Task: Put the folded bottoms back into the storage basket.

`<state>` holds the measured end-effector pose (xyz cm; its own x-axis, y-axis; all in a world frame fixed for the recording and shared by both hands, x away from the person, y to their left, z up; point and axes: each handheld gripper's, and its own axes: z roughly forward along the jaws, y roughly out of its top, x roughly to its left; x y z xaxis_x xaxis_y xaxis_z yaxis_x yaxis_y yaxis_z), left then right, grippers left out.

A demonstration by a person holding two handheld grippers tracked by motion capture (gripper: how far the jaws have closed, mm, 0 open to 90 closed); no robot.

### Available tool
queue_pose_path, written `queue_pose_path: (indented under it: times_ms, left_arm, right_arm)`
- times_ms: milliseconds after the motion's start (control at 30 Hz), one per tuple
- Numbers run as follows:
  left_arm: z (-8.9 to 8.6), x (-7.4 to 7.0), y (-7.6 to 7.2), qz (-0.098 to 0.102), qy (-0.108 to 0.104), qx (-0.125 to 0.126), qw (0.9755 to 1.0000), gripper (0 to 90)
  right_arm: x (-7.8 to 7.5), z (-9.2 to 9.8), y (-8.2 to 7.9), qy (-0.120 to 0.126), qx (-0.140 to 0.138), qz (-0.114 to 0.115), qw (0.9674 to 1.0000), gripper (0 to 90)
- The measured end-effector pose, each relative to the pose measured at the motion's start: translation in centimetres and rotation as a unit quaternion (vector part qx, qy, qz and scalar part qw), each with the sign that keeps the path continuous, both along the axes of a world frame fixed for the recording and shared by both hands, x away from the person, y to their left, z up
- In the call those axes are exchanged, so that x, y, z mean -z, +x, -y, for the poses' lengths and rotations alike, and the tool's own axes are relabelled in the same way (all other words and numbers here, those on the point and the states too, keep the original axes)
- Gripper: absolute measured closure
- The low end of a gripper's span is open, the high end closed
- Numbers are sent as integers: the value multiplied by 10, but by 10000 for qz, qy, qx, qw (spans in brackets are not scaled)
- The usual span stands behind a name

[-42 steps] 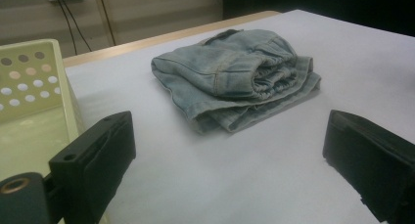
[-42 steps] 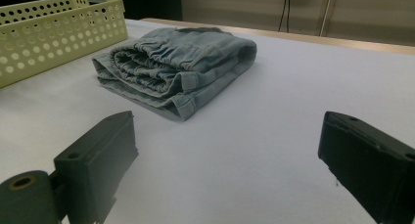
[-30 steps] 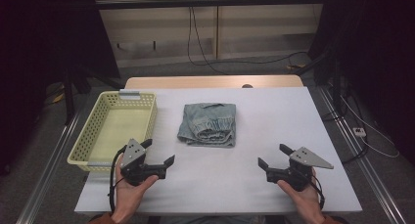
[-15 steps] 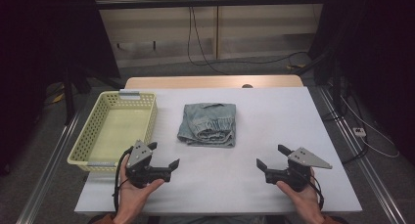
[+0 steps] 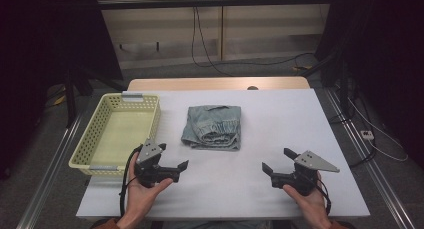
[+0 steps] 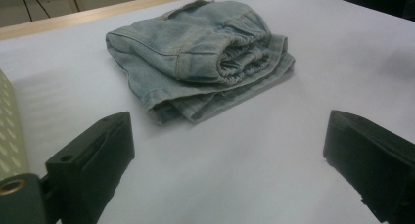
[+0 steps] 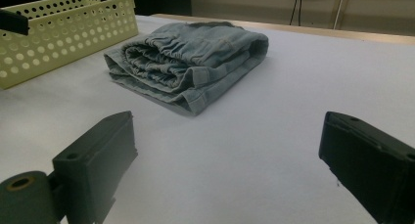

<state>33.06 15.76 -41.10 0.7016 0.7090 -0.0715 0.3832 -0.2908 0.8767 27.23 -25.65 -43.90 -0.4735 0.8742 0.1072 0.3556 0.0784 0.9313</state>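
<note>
A folded light-blue denim garment [image 5: 212,126] lies on the middle of the white table [image 5: 280,119]. My left gripper [image 5: 174,156] is held open near the front edge, left of and in front of the garment, with nothing between its jaws. In the left gripper view the garment [image 6: 195,53] lies ahead of the open left gripper [image 6: 227,136], apart from it. My right gripper [image 5: 276,159] is open at the front right, also holding nothing. From the right gripper view the garment [image 7: 191,62] sits ahead and slightly left of the right gripper [image 7: 227,136].
A pale yellow perforated basket [image 5: 85,146] stands at the table's left side, close beside my left hand; its wall shows as the basket [image 7: 63,28] in the right gripper view. A wooden strip [image 5: 215,84] borders the far edge. Metal rails run along both sides of the table.
My left gripper has drifted slightly to the right. The right gripper has hardly moved. Both have stayed open, and the garment lies where it was.
</note>
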Motion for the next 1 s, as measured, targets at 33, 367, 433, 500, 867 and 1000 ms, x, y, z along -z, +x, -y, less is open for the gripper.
queue_pose_path:
  times_ms: [33,367,433,500,867,1000]
  left_arm:
    - [0,-1,1,23,-5,-27,10000,48]
    - [9,-6,12,32,-28,24,10000,38]
    - [12,-4,13,-4,-34,75,10000,42]
    - [15,-2,14,-2,19,100,9999,47]
    - [29,-8,25,-140,8,246,9996,51]
    - [35,-9,28,-91,92,214,9997,63]
  right_arm:
    - [0,0,0,0,-32,18,10000,63]
    - [1,-1,1,-19,4,-12,10000,66]
    - [1,-1,1,-12,-1,-13,10000,66]
    - [1,-1,1,-15,-5,-26,10000,66]
    - [1,-2,1,-18,-12,-31,10000,67]
    - [1,-1,1,-45,-24,-31,10000,67]
